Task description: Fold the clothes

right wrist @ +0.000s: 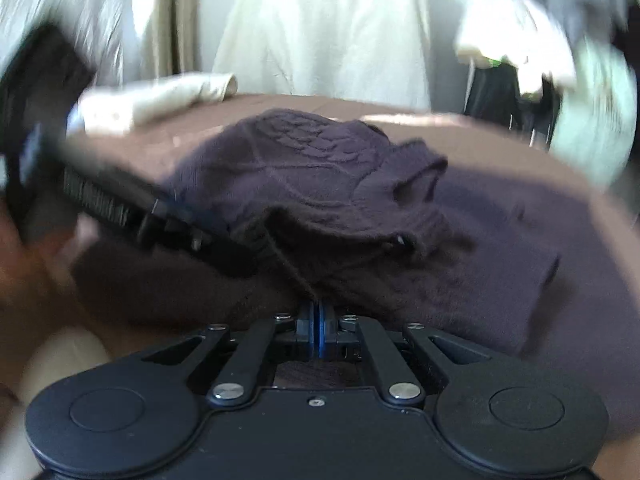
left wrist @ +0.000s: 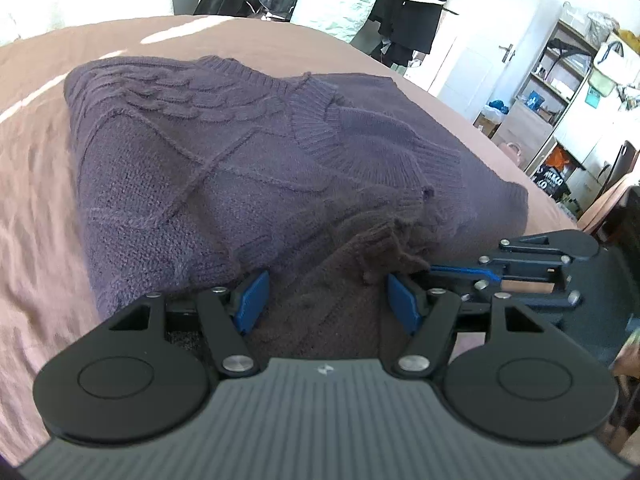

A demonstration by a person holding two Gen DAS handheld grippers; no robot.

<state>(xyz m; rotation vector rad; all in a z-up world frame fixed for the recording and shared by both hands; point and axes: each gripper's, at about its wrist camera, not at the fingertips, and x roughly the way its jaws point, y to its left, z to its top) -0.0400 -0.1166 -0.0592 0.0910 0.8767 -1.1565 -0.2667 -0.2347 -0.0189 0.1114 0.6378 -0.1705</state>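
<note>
Hand-held gripper (left wrist: 327, 300) over purple sweater (left wrist: 224, 152) on brown bedsheet (left wrist: 36, 184), shelves (left wrist: 568, 92) beyond.

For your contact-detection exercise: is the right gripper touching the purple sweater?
Touching. The right wrist view shows the right gripper with its jaws shut on a fold of the purple sweater, knit running straight into them.

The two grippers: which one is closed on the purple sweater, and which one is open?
The right gripper is closed, its blue pads pinched together on the purple sweater. The left gripper is open, with its pads wide apart over the knit.
</note>
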